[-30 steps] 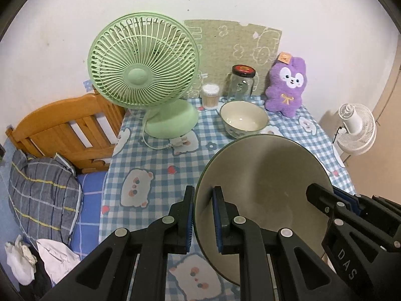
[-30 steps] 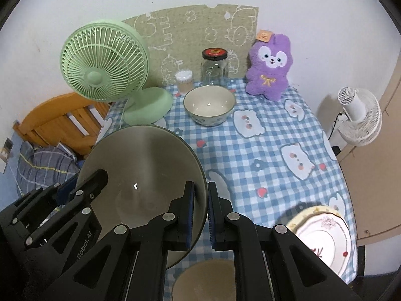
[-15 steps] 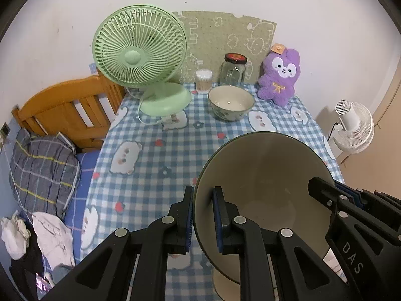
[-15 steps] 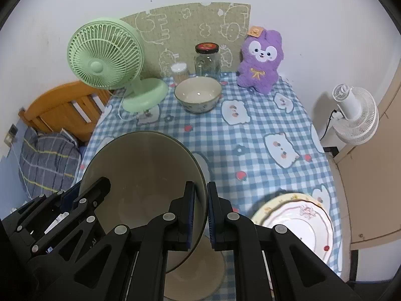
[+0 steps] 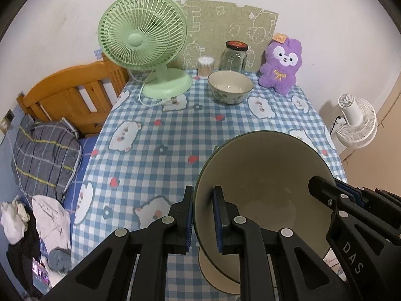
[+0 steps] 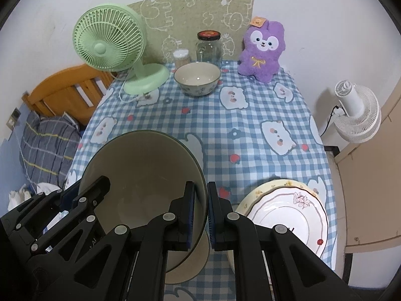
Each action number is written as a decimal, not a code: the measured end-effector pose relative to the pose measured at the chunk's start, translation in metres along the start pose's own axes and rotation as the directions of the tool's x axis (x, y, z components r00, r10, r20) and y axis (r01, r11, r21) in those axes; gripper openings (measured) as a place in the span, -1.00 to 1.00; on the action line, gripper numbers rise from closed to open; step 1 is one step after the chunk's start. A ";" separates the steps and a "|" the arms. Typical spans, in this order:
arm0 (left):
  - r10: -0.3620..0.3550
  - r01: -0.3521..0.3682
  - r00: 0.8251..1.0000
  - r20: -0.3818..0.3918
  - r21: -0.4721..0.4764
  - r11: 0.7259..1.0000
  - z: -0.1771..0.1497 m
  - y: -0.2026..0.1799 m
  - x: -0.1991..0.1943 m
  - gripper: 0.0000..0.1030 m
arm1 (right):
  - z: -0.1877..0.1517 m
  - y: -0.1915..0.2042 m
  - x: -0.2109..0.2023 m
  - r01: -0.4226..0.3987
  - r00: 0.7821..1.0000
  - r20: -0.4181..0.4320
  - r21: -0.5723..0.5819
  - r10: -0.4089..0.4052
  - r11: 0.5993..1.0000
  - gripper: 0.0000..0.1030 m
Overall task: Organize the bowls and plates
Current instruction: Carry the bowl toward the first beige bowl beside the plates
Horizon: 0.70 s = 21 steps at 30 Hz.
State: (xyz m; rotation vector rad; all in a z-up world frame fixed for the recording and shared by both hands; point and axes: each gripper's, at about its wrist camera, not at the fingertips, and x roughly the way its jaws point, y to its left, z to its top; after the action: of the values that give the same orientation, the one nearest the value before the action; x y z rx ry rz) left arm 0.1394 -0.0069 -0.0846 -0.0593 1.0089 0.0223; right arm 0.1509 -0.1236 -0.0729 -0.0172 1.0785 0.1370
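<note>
Desk [image 5: 175,135] under blue checked cloth, cleared middle, clutter along the far wall: green fan [image 5: 142,40], purple plush [image 5: 279,65], glass jar [image 5: 234,55]. Large bowl [image 5: 263,183] carried off the desk, tilted, at the near edge, above a pale, partly hidden dish [image 6: 188,263], perhaps another bowl. Left tool [image 5: 203,215] pinching the bowl's left rim, pads pressed on either side of the wall; right tool [image 6: 201,213] pinching the opposite rim likewise. Step in hand, by judgement: two-handed transport of the large bowl toward a stacking spot, likely onto the dish below. Next move calls for levelling the bowl, centring it over that dish, lowering, and only then spreading both tools together. Flowered plate [image 6: 285,215] at the near right of the desk, seen only in the right wrist view; left view gives merely a sliver there. Left view alone shows the heap of clothes [image 5: 47,215] by the bed. Small patterned bowl [image 6: 197,77] untouched at the far end, just in front of the jar, in both views.
</note>
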 end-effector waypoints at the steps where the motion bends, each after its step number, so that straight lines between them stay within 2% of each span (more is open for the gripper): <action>1: 0.004 -0.004 1.000 -0.003 -0.005 1.000 -0.003 0.000 0.001 -0.78 | -0.002 0.000 0.001 -0.003 1.000 -0.002 -0.005 0.003 1.000 -0.76; 13: 0.031 -0.033 0.997 -0.071 -0.036 0.999 -0.033 0.001 0.018 -0.78 | -0.027 -0.001 0.025 -0.030 0.997 -0.075 -0.043 0.027 0.999 -0.76; 21: 0.027 -0.030 0.994 -0.107 -0.024 0.999 -0.045 -0.004 0.026 -0.78 | -0.040 -0.004 0.035 -0.023 0.992 -0.121 -0.049 0.017 0.999 -0.76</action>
State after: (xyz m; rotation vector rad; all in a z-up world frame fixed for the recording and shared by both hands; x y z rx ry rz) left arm 0.1153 -0.0136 -0.1306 -0.0704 1.1169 0.0583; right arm 0.1329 -0.1273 -0.1228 -0.0603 1.1964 0.1830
